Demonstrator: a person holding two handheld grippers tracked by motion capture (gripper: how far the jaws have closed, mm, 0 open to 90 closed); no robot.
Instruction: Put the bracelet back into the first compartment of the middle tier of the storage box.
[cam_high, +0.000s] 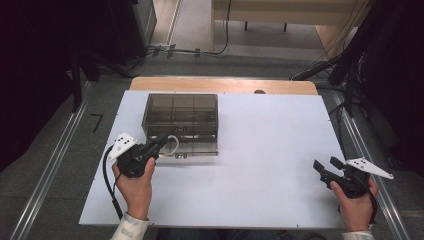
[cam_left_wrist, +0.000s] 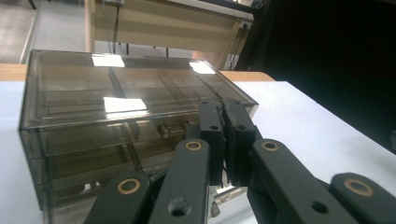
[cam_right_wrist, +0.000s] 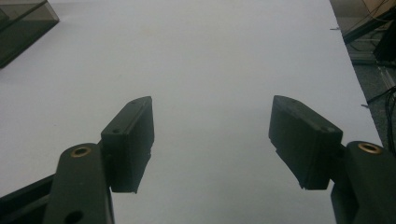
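A white table top (cam_high: 260, 160) lies over a wooden board (cam_high: 225, 85), cables (cam_high: 200, 50) behind.

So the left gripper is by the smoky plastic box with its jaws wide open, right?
Not quite. The left gripper is by the smoky plastic box, but its jaws are shut, pressed together. The left gripper view shows it.

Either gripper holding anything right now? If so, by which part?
Left gripper is shut at the front of the smoky transparent plastic compartment box; whether it pinches the box's white handle loop cannot be told. Right gripper is open, empty.
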